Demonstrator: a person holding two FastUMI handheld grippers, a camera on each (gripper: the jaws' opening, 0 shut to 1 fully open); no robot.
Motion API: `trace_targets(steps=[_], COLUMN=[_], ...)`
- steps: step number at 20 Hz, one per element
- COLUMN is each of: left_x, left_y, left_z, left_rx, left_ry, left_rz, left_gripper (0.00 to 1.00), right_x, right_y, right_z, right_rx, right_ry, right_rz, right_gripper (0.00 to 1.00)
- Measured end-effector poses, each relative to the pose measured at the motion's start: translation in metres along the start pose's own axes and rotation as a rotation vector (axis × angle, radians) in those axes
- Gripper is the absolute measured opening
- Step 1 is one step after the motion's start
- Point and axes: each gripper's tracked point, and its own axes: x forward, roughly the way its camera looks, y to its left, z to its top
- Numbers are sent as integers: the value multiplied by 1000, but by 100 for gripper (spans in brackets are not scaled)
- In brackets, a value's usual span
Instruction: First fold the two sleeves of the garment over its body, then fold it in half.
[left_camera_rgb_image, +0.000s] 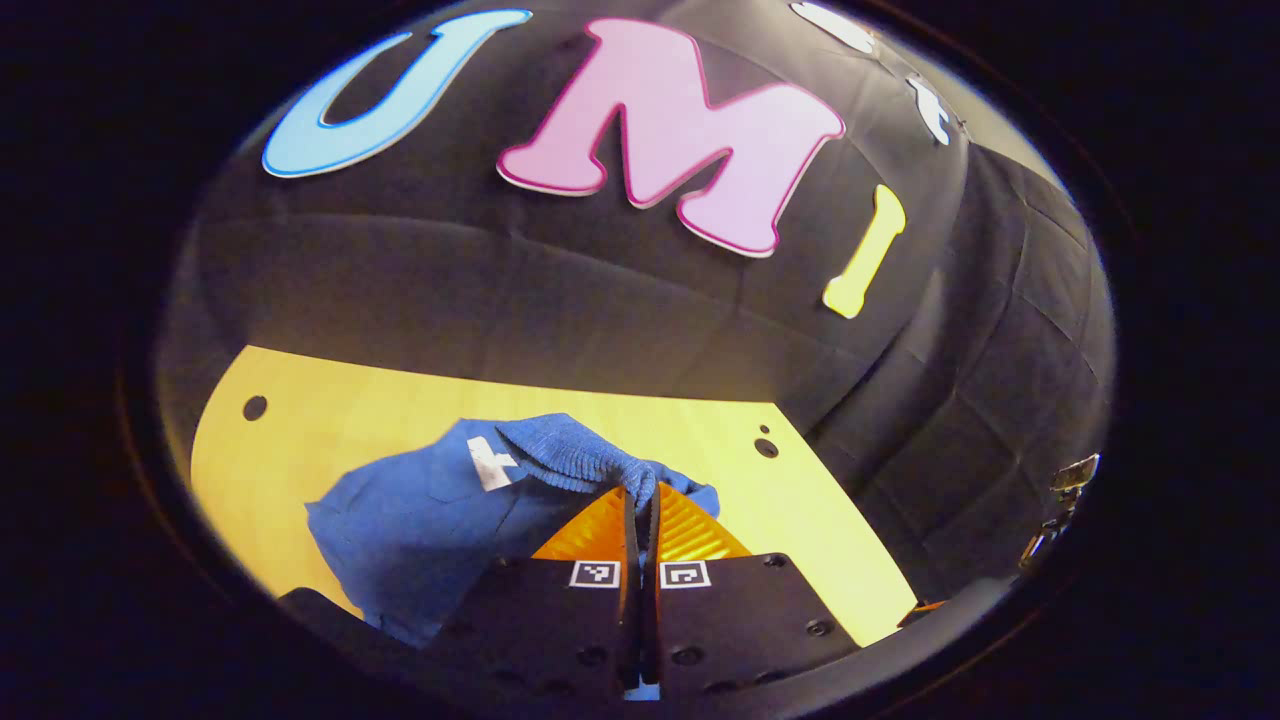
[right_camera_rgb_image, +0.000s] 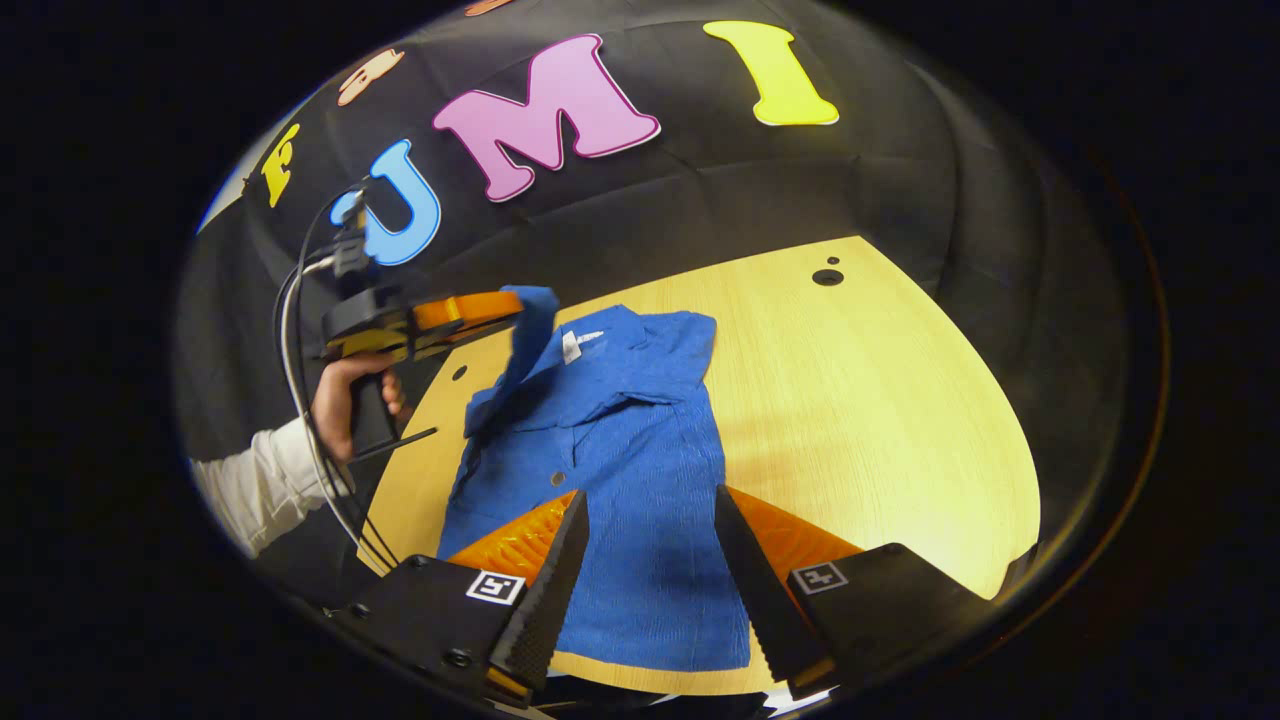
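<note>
Two fingers of the right hand-held gripper (right_camera_rgb_image: 650, 520) stand spread apart at the bottom of the right gripper view, released and holding nothing, hovering above the lower part of a blue shirt (right_camera_rgb_image: 620, 450). That shirt lies mostly flat on a pale wooden counter (right_camera_rgb_image: 880, 420), collar toward the far wall, hem close to the near edge. To the shirt's right, a broad stretch of bare wood runs out to the counter's curved edge. At the shirt's left side, the left hand-held gripper (right_camera_rgb_image: 515, 305), held by a hand (right_camera_rgb_image: 345, 395) in a white sleeve (right_camera_rgb_image: 265, 480), lifts one sleeve of the shirt above the counter. In the left gripper view, the left hand-held gripper's fingers (left_camera_rgb_image: 600, 530) are clenched together on a ribbed blue fold of cloth, with open counter beyond it to the far edge.
</note>
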Motion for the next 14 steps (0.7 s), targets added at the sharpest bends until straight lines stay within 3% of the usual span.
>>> trace_targets(steps=[4, 6, 8, 9, 11, 14], left_x=[60, 62, 66, 63, 54, 11], left_y=[-26, -29, -49, -61, -63, -31], left_z=[-44, -61, -65, -59, -48, -52], left_rx=[38, 35, -13, -48, -60, -43], left_ry=[192, 265, 260, 229, 167, 173], left_rz=[-61, -102, -189, -247, -271, -140], left_gripper=[0, 1, 15, 35, 76, 85], right_x=[3, 6, 11, 14, 20, 29], right_y=[-14, -26, -34, -37, -38, -30], right_z=[-14, -18, -18, -18, -18, -25], right_rx=[42, 52, 68, 79, 98, 103], right_ry=[44, 62, 72, 76, 85, 110], right_rz=[0, -11, -18, -20, -17, -7], right_gripper=[82, 82, 82, 82, 82, 82])
